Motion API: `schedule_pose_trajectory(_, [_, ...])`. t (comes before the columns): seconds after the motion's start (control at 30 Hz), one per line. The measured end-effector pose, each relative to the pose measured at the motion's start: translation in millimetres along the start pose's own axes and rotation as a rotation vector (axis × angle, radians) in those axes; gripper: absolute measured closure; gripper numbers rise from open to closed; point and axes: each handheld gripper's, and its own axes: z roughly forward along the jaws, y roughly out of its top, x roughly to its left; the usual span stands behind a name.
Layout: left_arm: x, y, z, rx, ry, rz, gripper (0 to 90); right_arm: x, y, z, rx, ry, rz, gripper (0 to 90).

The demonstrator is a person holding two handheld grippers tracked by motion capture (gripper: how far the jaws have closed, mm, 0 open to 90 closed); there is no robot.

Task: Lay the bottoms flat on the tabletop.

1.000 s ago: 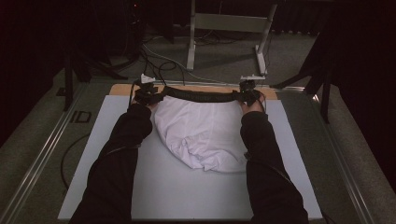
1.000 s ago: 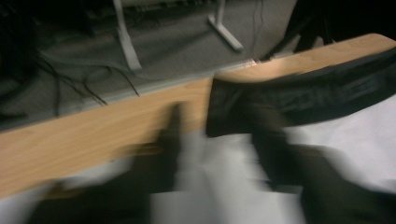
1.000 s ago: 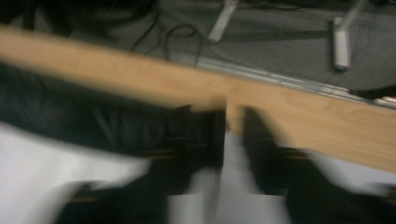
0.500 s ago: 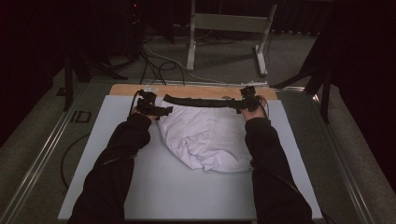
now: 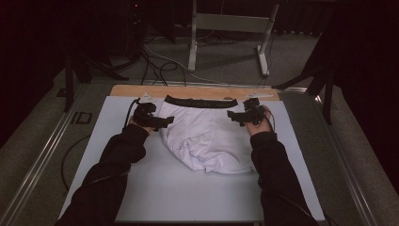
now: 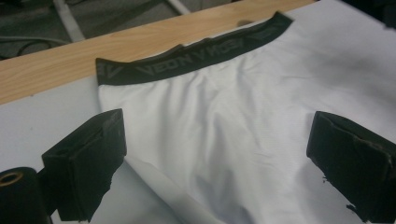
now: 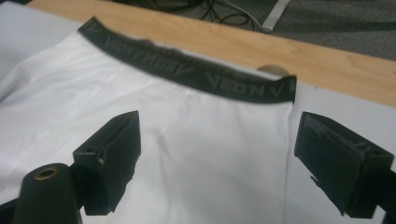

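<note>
White shorts (image 5: 207, 139) with a black lettered waistband (image 5: 200, 102) lie on the white mat (image 5: 155, 188), the waistband along the far side. My left gripper (image 5: 165, 121) sits at the garment's left edge, just this side of the waistband, and my right gripper (image 5: 233, 115) at its right edge. Both jaws have just been opening and now stand wide apart. In the left gripper view (image 6: 217, 133) and the right gripper view (image 7: 219, 128) the white cloth (image 6: 224, 121) and the waistband (image 7: 187, 70) lie beyond the jaws, and no pad presses on them.
A wooden strip (image 5: 188, 91) runs along the table's far edge. Metal rails (image 5: 42, 165) border both sides. On the floor beyond are cables (image 5: 160, 61) and a grey metal stand (image 5: 226, 28). Bare mat lies toward the near edge.
Both grippers let go of the waistband's ends and drew back toward the person. The waistband now lies flat and straighter on the mat.
</note>
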Motion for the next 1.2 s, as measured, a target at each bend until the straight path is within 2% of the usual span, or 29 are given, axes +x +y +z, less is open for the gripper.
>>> schedule_pose_trajectory(0.1, [-6.3, -6.5, -11.0, -0.004, 0.012, 0.039, 6.2, 7.9, -7.8, -11.1, -0.015, 0.018, -0.012, 15.0])
schedule_pose_trajectory(0.2, [-9.5, -14.8, -19.8, 0.000, 0.006, 0.041, 6.9, 13.0, -13.2, -18.4, -0.016, 0.025, -0.031, 15.0])
schedule_pose_trajectory(0.27, [-13.9, -26.0, -32.5, -0.005, -0.007, 0.049, 7.5, 21.5, -21.9, -33.7, -0.029, 0.036, -0.062, 15.0])
schedule_pose_trajectory(0.4, [-18.1, -37.3, -45.5, -0.020, -0.018, 0.056, 8.4, 28.0, -26.9, -43.9, -0.040, 0.041, -0.082, 15.0])
schedule_pose_trajectory(0.47, [-22.5, -48.8, -55.8, -0.029, -0.049, 0.054, 8.7, 34.1, -36.5, -61.6, -0.074, 0.073, -0.085, 15.0])
schedule_pose_trajectory(0.57, [-27.5, -57.0, -61.0, -0.029, -0.062, 0.066, 10.1, 37.2, -43.2, -70.8, -0.092, 0.081, -0.082, 15.0])
schedule_pose_trajectory(0.6, [-33.3, -65.1, -64.4, -0.028, -0.087, 0.076, 10.1, 41.2, -50.7, -77.8, -0.098, 0.073, -0.104, 14.8])
schedule_pose_trajectory(0.63, [-33.3, -65.1, -64.4, -0.028, -0.087, 0.076, 10.2, 41.2, -50.7, -77.8, -0.098, 0.073, -0.104, 14.8])
schedule_pose_trajectory(0.67, [-39.1, -72.8, -65.9, -0.025, -0.106, 0.075, 12.2, 44.5, -59.6, -84.2, -0.102, 0.075, -0.111, 14.8])
schedule_pose_trajectory(0.77, [-45.3, -79.6, -65.1, -0.010, -0.124, 0.074, 15.3, 47.5, -69.4, -90.6, -0.102, 0.083, -0.111, 14.9])
schedule_pose_trajectory(0.8, [-54.1, -87.2, -63.0, -0.004, -0.149, 0.091, 15.6, 50.2, -79.8, -95.8, -0.098, 0.081, -0.120, 14.7])
schedule_pose_trajectory(0.83, [-54.1, -87.2, -63.0, -0.004, -0.149, 0.091, 16.4, 50.2, -79.8, -95.8, -0.098, 0.081, -0.120, 14.7])
schedule_pose_trajectory(0.87, [-63.2, -95.9, -60.2, 0.007, -0.164, 0.115, 16.5, 52.1, -90.4, -101.4, -0.096, 0.072, -0.127, 14.6])
schedule_pose_trajectory(0.9, [-63.2, -95.9, -60.2, 0.007, -0.164, 0.115, 17.3, 52.1, -90.4, -101.4, -0.096, 0.072, -0.127, 14.6])
schedule_pose_trajectory(0.93, [-70.8, -104.8, -57.6, 0.023, -0.177, 0.120, 17.3, 52.7, -101.2, -107.0, -0.099, 0.069, -0.120, 14.6])
schedule_pose_trajectory(0.97, [-70.8, -104.8, -57.6, 0.023, -0.177, 0.120, 17.3, 52.7, -101.2, -107.0, -0.099, 0.069, -0.120, 14.6])
schedule_pose_trajectory(1.0, [-78.0, -110.7, -55.1, 0.042, -0.189, 0.134, 17.3, 53.0, -110.1, -111.8, -0.095, 0.070, -0.116, 14.6])
schedule_pose_trajectory(1.03, [-78.0, -110.7, -55.1, 0.042, -0.189, 0.134, 17.3, 53.0, -110.1, -111.8, -0.095, 0.070, -0.116, 14.6])
schedule_pose_trajectory(1.07, [-86.9, -113.0, -52.6, 0.054, -0.205, 0.147, 17.5, 53.0, -117.1, -116.8, -0.099, 0.056, -0.109, 14.9])
schedule_pose_trajectory(1.1, [-86.9, -113.0, -52.6, 0.054, -0.205, 0.147, 18.4, 53.0, -117.1, -116.8, -0.099, 0.056, -0.109, 14.9])
schedule_pose_trajectory(1.17, [-98.6, -113.4, -49.0, 0.061, -0.225, 0.161, 19.3, 52.4, -121.4, -121.7, -0.100, 0.053, -0.104, 14.8])
schedule_pose_trajectory(1.2, [-107.7, -113.0, -44.8, 0.070, -0.239, 0.182, 21.9, 51.1, -123.3, -126.1, -0.107, 0.046, -0.101, 14.9])
